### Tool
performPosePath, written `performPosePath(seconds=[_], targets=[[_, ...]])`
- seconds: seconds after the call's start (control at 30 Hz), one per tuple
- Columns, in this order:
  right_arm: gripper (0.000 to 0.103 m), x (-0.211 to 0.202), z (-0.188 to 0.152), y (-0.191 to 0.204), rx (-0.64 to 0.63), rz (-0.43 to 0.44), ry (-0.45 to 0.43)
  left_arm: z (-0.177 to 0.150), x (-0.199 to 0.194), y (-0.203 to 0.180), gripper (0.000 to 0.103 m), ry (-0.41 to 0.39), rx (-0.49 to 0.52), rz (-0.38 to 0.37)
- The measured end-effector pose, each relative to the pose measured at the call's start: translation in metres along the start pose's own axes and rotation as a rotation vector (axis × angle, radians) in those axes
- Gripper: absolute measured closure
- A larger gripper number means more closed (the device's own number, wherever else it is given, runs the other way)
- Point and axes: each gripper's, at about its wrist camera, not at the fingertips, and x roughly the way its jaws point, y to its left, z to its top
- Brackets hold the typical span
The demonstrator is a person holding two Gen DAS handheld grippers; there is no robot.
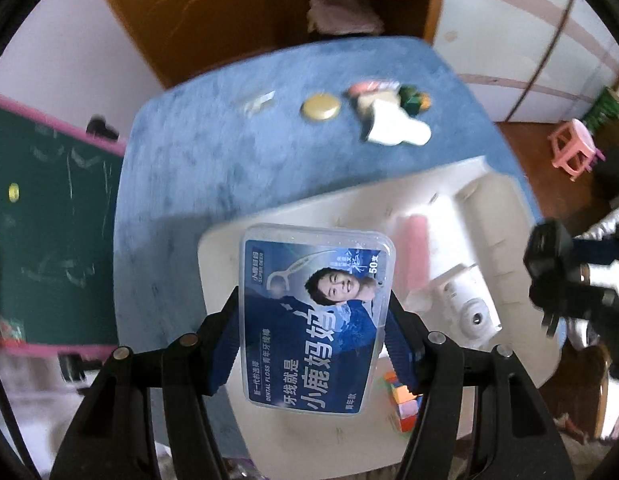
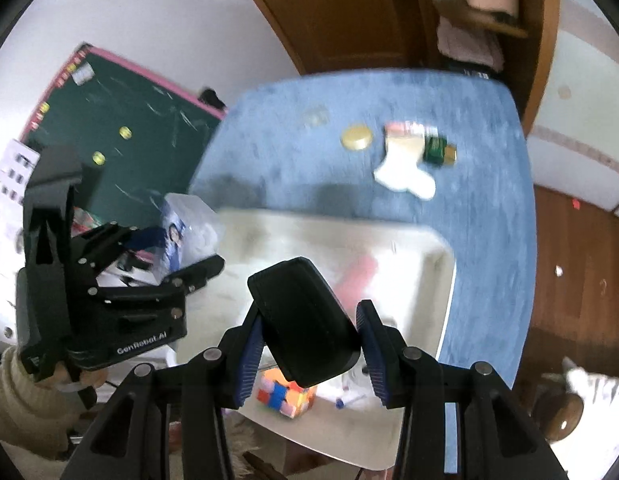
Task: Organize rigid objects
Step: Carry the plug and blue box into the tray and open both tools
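My left gripper [image 1: 315,312] is shut on a clear dental floss box [image 1: 315,316] with a blue label, held above the white tray [image 1: 469,184]. It also shows in the right wrist view [image 2: 189,228], where the left gripper [image 2: 205,268] is at the left. My right gripper [image 2: 309,332] is shut on a black rectangular case [image 2: 303,324] above the tray [image 2: 433,248]. In the tray lie a pink cylinder [image 1: 413,252], a white toy camera [image 1: 469,308] and a colour cube [image 2: 285,396].
On the blue table [image 1: 229,152] lie a gold lid [image 1: 320,107], a white sock-shaped piece [image 1: 393,128], a green and gold item [image 1: 415,98] and a small clear thing [image 1: 261,101]. A green chalkboard [image 1: 49,200] stands left. A pink stool [image 1: 575,152] is on the floor at right.
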Motion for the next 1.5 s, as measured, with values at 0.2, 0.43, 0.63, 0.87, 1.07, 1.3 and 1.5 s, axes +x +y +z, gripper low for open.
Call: performPosePath(seconds=[0.2,0.43,0.63,0.87,1.07,1.3,1.5], targets=[[0.057,0.056,-0.033,-0.003,0.039,-0.114,0.098,-0.018,0.030,0.004,0.036,0.041,-0.077,0.056],[0.057,0.096,-0.052,0.002,0.039,-0.150,0.160,-0.023,0.054,0.005,0.036,0.091,-0.095,0.080],[0.057,0.116,-0.053,0.006,0.046,-0.159,0.175,-0.023,0.063,0.004,0.036,0.110,-0.101,0.093],[0.052,0.125,-0.057,0.013,0.014,-0.176,0.191,-0.027,0.065,0.000,0.035,0.135,-0.078,0.065],[0.039,0.115,-0.055,0.016,0.004,-0.178,0.138,-0.023,0.058,-0.001,0.029,0.120,-0.084,0.073],[0.039,0.098,-0.056,0.014,0.001,-0.199,0.104,-0.022,0.044,-0.003,0.029,0.090,-0.089,0.082],[0.039,0.090,-0.058,0.018,-0.008,-0.199,0.094,-0.020,0.034,-0.003,0.029,0.071,-0.089,0.093]])
